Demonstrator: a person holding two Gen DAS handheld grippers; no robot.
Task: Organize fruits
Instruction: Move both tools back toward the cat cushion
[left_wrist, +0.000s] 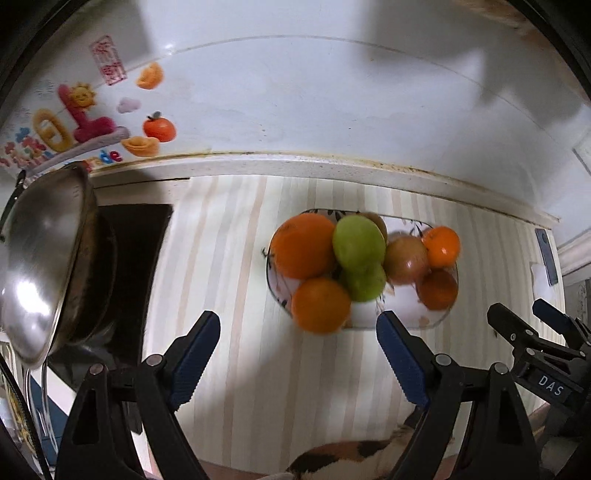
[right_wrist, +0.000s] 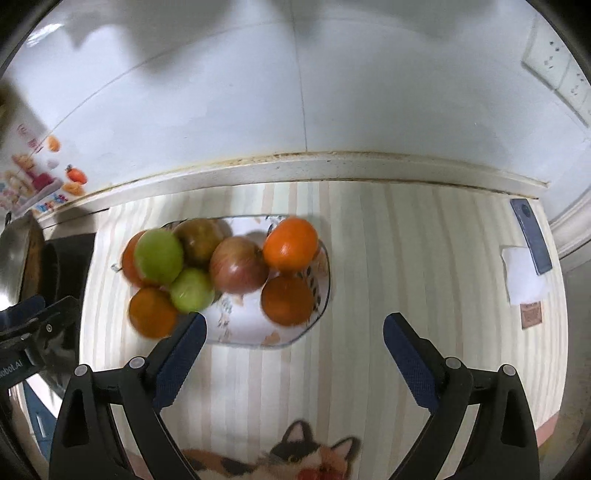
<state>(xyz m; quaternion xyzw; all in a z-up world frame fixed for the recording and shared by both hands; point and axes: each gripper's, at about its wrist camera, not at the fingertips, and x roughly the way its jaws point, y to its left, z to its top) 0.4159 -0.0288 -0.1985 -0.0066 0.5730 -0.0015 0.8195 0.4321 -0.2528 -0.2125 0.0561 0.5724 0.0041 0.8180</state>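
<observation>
fruits (right_wrist: 236, 266): oranges, green and reddish apples | heaped on patterned plate (right_wrist: 325, 273); plate on striped countertop (right_wrist: 406, 258)

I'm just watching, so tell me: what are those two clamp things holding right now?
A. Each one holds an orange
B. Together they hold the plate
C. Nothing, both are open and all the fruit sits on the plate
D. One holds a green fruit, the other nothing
C: the left gripper and the right gripper both stand wide open with nothing between their fingers, and the oranges and green fruits lie on the plate.
</observation>
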